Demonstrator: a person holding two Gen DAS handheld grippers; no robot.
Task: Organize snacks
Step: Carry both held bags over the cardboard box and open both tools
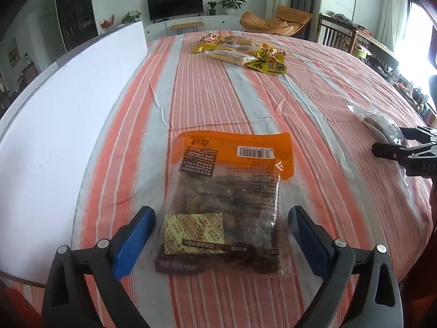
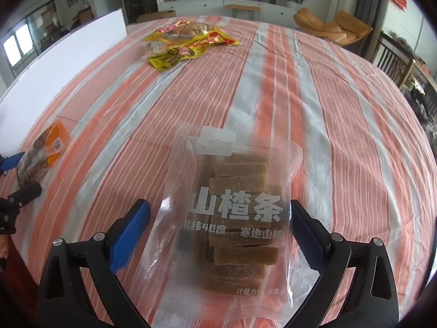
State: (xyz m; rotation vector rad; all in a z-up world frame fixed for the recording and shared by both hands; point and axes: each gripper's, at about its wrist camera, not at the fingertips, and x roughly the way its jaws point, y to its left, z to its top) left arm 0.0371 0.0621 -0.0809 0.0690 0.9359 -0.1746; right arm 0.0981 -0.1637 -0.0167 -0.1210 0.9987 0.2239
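Near the table's front edge, the left gripper (image 1: pixel 222 235) stands spread around the lower end of an orange-topped packet (image 1: pixel 226 199) lying flat on the striped tablecloth (image 1: pixel 314 104), pads clear of it, while to the right the right gripper (image 2: pixel 218 235) straddles a clear hawthorn-strip bag (image 2: pixel 232 218) the same way, jaws wide and not pressing. Both pouches look light, soft and slippery, the strips inside firmer, so a pinch across the filled body seems safer than the thin sealed edge. Far across the table, yellow snack bags (image 1: pixel 243 52) lie in a loose heap.
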